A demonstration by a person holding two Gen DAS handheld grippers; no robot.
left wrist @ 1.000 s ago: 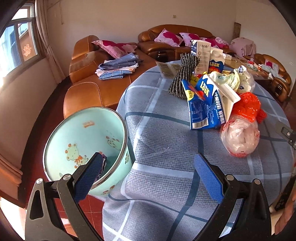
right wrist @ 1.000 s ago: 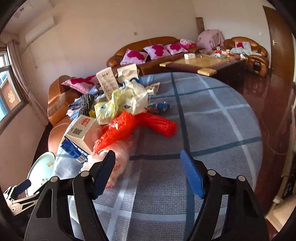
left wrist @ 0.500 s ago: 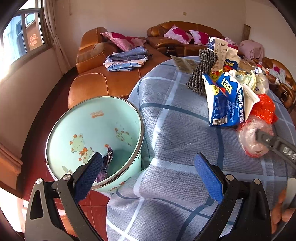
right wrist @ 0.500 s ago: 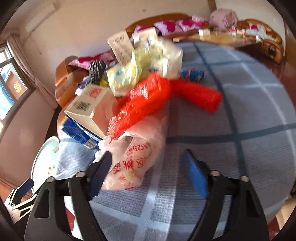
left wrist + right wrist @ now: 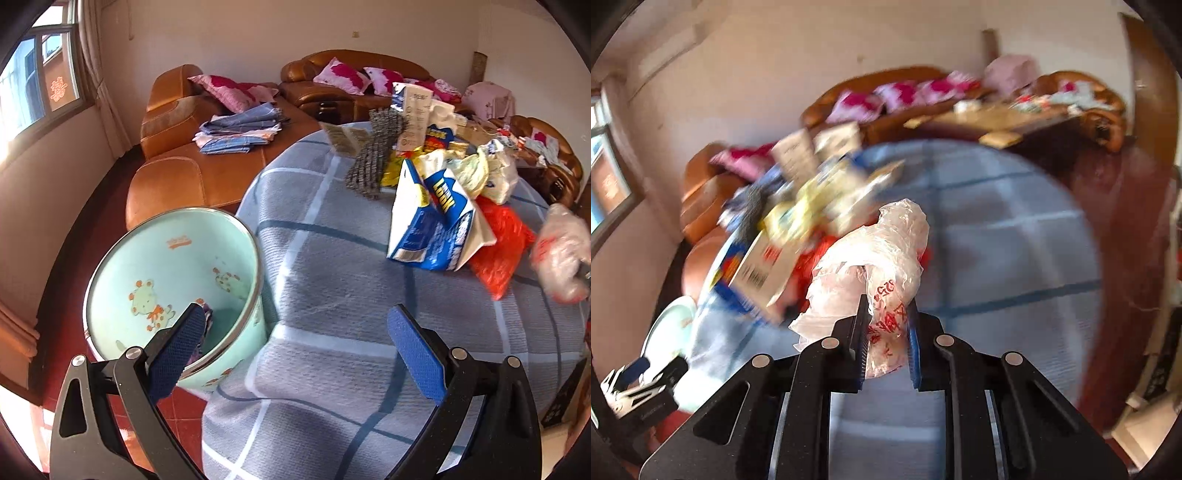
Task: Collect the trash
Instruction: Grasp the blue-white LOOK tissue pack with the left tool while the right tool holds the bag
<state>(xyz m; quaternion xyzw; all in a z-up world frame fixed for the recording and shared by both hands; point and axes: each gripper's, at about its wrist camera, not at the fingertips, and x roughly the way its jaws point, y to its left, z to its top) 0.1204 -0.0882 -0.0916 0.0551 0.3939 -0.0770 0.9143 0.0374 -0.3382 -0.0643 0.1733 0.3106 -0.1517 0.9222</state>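
Tablecloth [image 5: 332, 288] holds blue "LOOK" pack [image 5: 432, 229].

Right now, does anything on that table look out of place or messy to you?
Yes. A heap of trash sprawls over the checked tablecloth: a torn blue carton tipped on its side and a crumpled red bag. The right gripper pinches a clear plastic bag.

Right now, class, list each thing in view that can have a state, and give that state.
Right gripper: shut on the clear plastic bag.
Clear plastic bag: crumpled, lifted off the table.
Left gripper: open, holding nothing.
Mint bin: upright, open-topped, nearly empty.
Blue carton: torn open.
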